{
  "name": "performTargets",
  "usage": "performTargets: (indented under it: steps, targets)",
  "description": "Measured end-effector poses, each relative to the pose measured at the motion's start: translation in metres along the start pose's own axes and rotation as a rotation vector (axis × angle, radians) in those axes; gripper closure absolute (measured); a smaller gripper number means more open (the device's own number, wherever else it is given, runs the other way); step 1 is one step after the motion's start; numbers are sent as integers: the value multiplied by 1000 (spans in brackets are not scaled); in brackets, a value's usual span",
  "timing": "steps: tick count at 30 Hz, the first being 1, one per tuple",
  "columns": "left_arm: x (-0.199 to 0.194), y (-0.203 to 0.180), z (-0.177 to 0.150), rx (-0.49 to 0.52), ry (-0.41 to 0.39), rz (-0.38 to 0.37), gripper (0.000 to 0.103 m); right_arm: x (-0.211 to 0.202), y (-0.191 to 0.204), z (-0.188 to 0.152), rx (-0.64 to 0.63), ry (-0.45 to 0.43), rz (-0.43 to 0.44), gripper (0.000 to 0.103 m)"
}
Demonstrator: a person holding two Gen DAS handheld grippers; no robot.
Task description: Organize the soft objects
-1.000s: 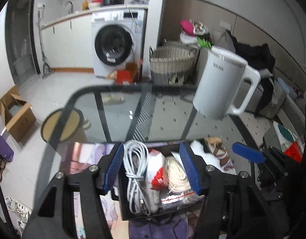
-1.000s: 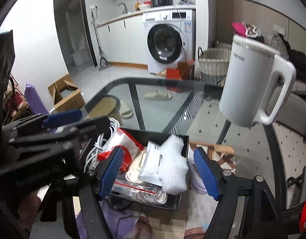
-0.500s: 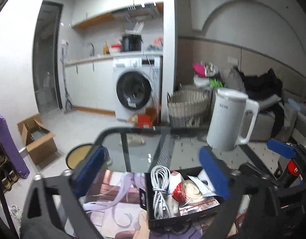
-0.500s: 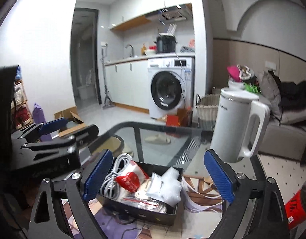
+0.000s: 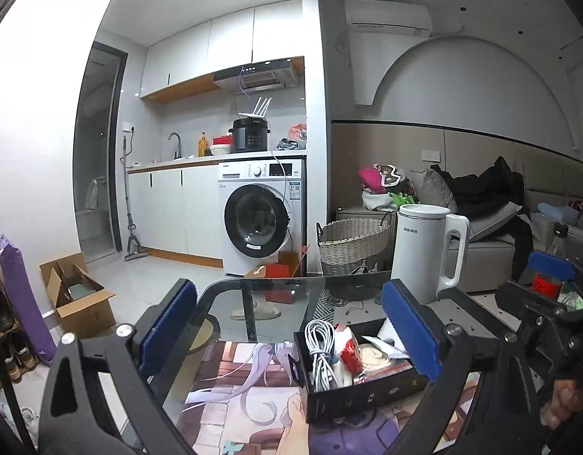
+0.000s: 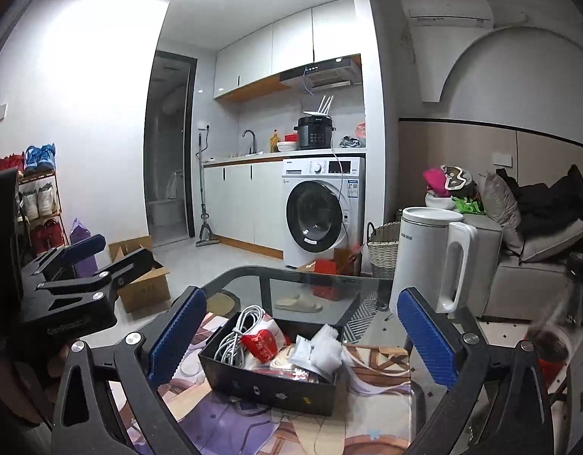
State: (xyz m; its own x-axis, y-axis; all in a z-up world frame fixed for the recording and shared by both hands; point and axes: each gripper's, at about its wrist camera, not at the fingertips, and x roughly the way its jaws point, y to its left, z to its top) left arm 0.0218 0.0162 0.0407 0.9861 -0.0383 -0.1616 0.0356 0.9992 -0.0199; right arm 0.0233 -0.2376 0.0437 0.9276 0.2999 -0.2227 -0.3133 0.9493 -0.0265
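Note:
A black box (image 5: 361, 392) (image 6: 268, 381) sits on a printed mat (image 5: 245, 398) on the glass table. It holds a coiled white cable (image 5: 321, 349) (image 6: 236, 331), a red and white pouch (image 5: 348, 350) (image 6: 263, 343), a white coiled cord, a clear bag and white foam (image 6: 327, 350). My left gripper (image 5: 291, 333) is open and empty, raised above and behind the box. My right gripper (image 6: 299, 335) is open and empty, also raised back from the box. Each gripper shows at the edge of the other's view.
A white kettle (image 5: 428, 252) (image 6: 433, 258) stands on the table's far right. A bottle with a red label (image 5: 549, 276) stands at the right edge. Behind are a wicker basket (image 5: 352, 244), a washing machine (image 5: 261, 223), a sofa and a cardboard box (image 5: 77, 292) on the floor.
Both grippers have lifted up and pulled back from the box and their jaws have opened wider. The box and its contents now look smaller and lie still.

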Motion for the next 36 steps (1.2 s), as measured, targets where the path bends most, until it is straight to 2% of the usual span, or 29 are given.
performTargets:
  steps: [8, 15, 22, 31, 36]
  targets:
    - [-18, 2, -15, -1, -10, 25, 0, -25, 2, -17, -46, -69, -30, 1]
    - [-23, 2, -22, -44, 11, 18, 0, -23, -5, -19, 17, -44, -88, 0]
    - [-13, -6, -18, -61, 26, 19, 0, -23, 9, -16, -26, -75, -42, 1]
    - [-21, -16, -18, -3, -26, 30, 0, -17, 5, -18, -5, -52, -43, 0]
    - [-22, -15, -17, -11, -27, 27, 0, -19, 14, -20, -54, -63, -36, 1]
